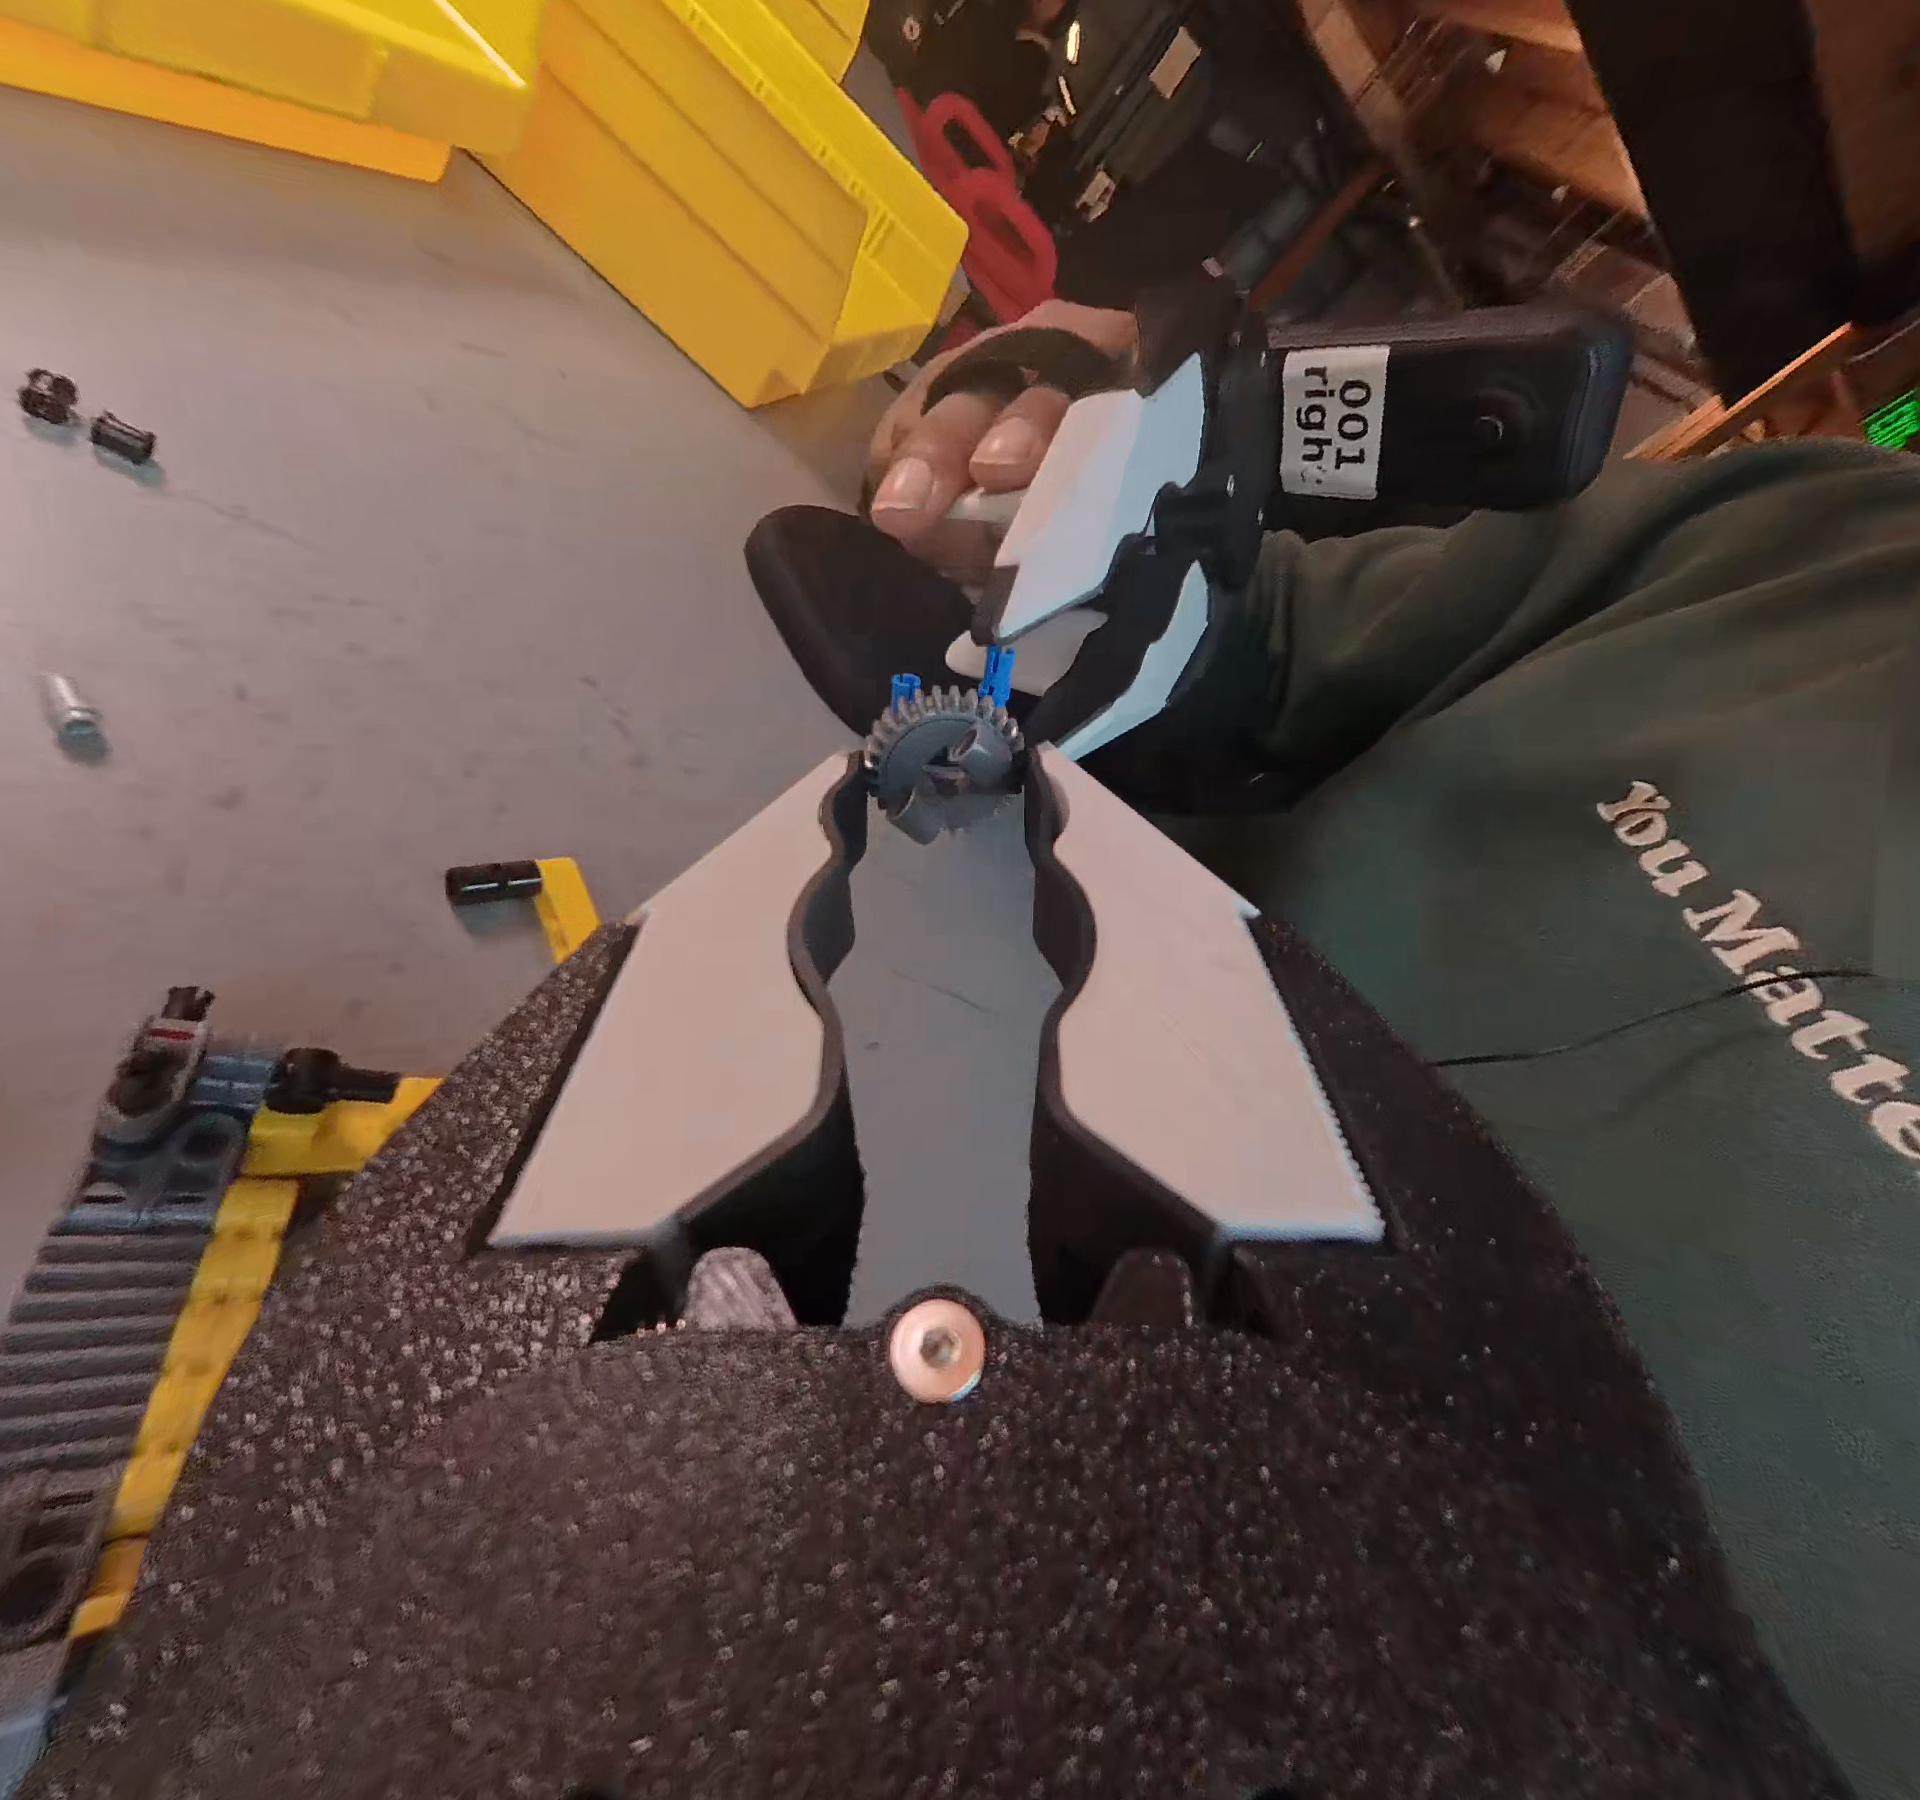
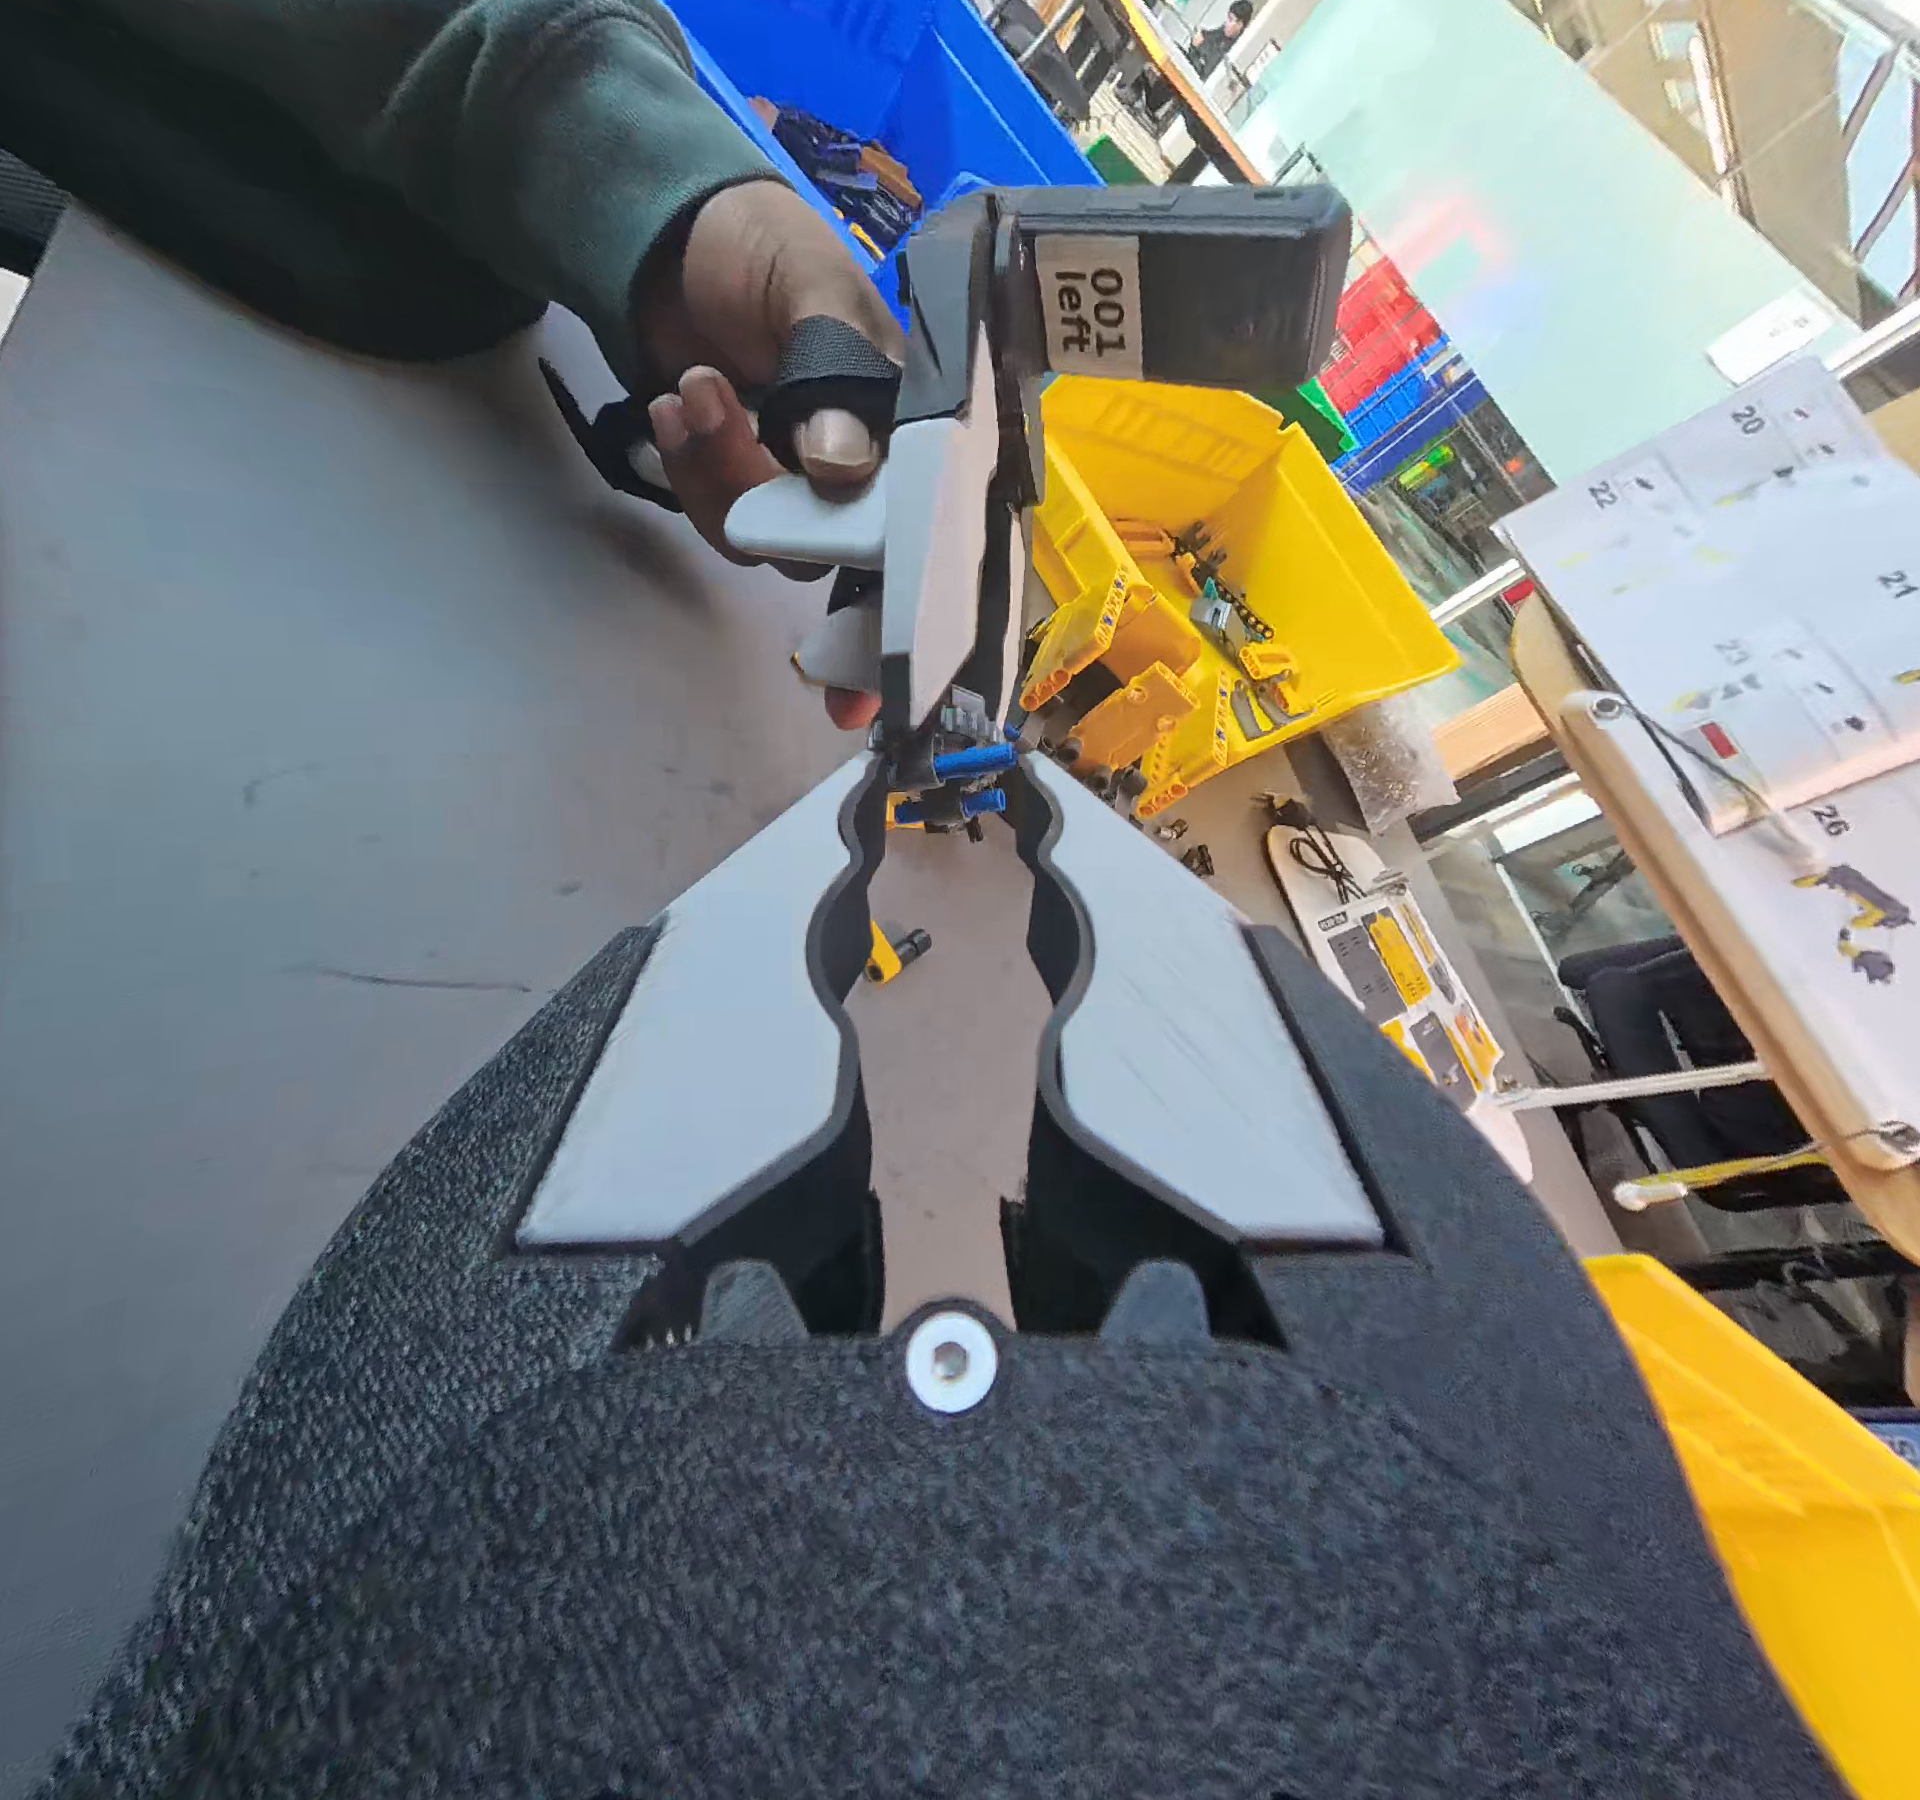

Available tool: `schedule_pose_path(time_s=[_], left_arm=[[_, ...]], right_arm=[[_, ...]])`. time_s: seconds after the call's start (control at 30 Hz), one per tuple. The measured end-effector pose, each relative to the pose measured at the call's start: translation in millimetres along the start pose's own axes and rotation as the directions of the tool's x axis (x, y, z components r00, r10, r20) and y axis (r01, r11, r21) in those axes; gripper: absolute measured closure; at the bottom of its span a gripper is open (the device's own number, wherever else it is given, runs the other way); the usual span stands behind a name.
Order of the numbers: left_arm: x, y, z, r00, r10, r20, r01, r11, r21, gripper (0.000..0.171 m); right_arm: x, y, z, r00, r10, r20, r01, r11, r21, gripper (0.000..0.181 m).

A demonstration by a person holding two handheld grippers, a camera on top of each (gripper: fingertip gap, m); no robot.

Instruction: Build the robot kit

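Grey plastic gear assembly (image 1: 940, 761), light and stiff, sits clamped in our left gripper (image 1: 943, 763); at one o'clock, our right gripper (image 2: 951, 763) pinches its blue pin (image 2: 971, 761).

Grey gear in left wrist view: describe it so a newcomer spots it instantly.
Follow the left gripper up to the tips of its two pale fingers. The grey gear sits clamped there, above the grey table. It alone has a toothed rim, with blue pins sticking out behind.
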State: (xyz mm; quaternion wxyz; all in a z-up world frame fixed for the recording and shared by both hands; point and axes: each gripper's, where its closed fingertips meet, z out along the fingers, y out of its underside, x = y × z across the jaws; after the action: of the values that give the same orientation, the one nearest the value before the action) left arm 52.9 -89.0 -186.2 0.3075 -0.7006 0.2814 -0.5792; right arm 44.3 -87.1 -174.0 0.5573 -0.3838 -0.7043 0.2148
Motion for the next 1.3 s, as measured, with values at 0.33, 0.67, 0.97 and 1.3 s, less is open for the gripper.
schedule_pose_path(time_s=[0.33,0.67,0.97,1.3], left_arm=[[9.5,3.0,1.2,0.971,-0.195,-0.139,0.197,0.980,0.001,0.143],[13.9,6.1,2.9,0.935,-0.298,-0.194,0.300,0.954,-0.022,0.143],[16.0,10.5,4.3,0.906,-0.355,-0.233,0.352,0.935,-0.055,0.143],[16.6,10.2,4.5,0.894,-0.372,-0.252,0.369,0.927,-0.058,0.143]], right_arm=[[-3.3,-3.8,-2.4,0.996,-0.061,0.065,0.062,0.998,-0.001,0.160],[-7.8,-6.3,-4.7,0.994,-0.046,0.097,0.045,0.999,0.019,0.162],[-18.6,-8.1,-5.3,0.992,-0.021,0.121,0.015,0.999,0.047,0.170],[-19.4,-11.7,-2.7,0.994,0.022,0.104,-0.030,0.997,0.073,0.171]])
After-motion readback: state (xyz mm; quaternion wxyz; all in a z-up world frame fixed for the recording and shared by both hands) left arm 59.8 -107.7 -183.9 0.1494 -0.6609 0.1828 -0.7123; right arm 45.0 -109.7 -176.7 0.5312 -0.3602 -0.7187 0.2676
